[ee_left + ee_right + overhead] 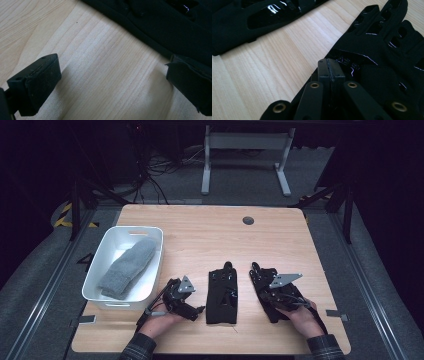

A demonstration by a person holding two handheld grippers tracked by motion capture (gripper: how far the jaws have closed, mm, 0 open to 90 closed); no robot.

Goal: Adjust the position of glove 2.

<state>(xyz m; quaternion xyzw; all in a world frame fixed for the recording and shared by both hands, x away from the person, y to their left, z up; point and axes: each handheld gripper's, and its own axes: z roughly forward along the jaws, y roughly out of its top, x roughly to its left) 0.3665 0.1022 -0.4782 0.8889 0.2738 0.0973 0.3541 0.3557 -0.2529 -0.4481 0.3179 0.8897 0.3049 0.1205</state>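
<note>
Gloves lie flat on the table (200, 230). The right claw (331, 71) is pressed shut over the right glove (265, 292); pinching it, I cannot tell. The left claw (175, 292) gapes beside the middle glove (222, 292), ready. A grey mitten (127, 267) waits in the white tub (117, 304).

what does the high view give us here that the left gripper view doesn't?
High view: the white bin holding a grey mitten, the second black glove under the right gripper, both hands, the whole table, and the floor beyond.

Left gripper view: the left gripper up close, jaws wide apart over bare wood, its right jaw at the glove's edge; whether they touch is unclear.

Both: the middle black glove, which lies flat, and the wooden tabletop.
</note>
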